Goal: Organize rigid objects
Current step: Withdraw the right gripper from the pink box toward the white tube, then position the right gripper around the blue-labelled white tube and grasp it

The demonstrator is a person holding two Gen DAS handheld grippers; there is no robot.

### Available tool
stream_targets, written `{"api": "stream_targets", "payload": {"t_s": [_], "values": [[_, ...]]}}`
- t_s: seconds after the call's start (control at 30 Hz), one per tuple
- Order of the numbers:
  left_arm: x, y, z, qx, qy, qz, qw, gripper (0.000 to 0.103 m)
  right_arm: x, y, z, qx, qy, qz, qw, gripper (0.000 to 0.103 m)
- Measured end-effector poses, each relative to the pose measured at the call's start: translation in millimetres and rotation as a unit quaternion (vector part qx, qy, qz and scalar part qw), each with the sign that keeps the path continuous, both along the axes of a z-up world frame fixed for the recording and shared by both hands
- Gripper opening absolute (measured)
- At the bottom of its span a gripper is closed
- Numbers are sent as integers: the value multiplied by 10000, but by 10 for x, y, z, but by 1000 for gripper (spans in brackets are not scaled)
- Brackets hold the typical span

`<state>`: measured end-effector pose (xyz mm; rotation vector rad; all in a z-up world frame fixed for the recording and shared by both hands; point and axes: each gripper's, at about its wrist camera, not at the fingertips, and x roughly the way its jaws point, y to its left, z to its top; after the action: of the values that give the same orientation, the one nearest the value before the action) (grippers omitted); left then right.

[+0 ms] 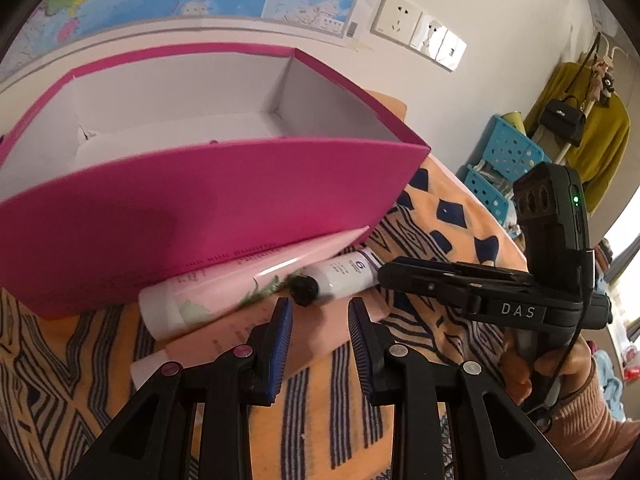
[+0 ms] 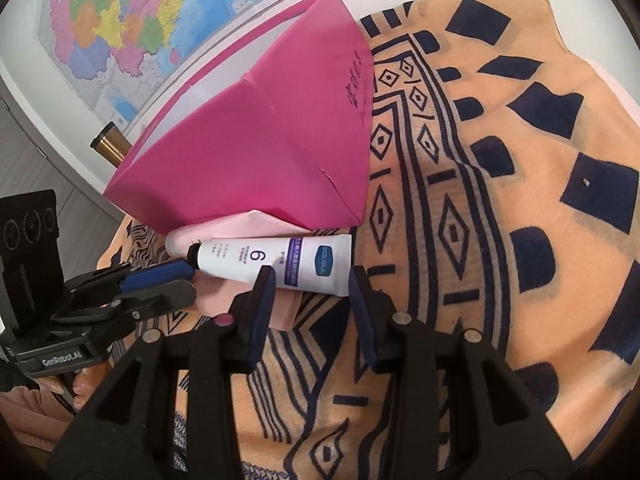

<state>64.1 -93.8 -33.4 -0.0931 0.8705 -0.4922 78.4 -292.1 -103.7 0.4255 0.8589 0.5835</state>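
Left wrist view: the magenta box [image 1: 208, 208] interior is shown empty, hidden in the right view. Right gripper [image 2: 312, 284] jaws stand apart around the white tube [image 2: 276, 260]; left gripper [image 1: 320, 312] jaws apart, empty.

We see both wrist views tilted down, close over the patterned cloth [image 2: 500, 208]; both share the white tube [image 1: 348, 276] near 12 o'clock and the pink box [image 1: 192, 216].

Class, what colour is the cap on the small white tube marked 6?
Black cap on the small white tube, clearest in the left wrist view.
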Motion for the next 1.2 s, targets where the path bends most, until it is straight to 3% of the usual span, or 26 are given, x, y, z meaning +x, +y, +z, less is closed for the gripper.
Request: {"api": "stream_targets", "payload": {"t_s": [0.43,0.7,0.83,1.2], "values": [[-13,-86,19,219,-153,-16,9996,28,14,42,6,-30,-42,6,10000,42],[-149,-87,7,271,-97,-284,9992,28,-157,119,64,83,-161,281,9994,45],[-206,-56,-19,345,-68,-276,9990,28,-272,237,98,-219,-268,426,9985,45],[-61,-10,87,126,-142,-107,9998,29,25,-43,31,-103,-95,-92,9999,45]]}}
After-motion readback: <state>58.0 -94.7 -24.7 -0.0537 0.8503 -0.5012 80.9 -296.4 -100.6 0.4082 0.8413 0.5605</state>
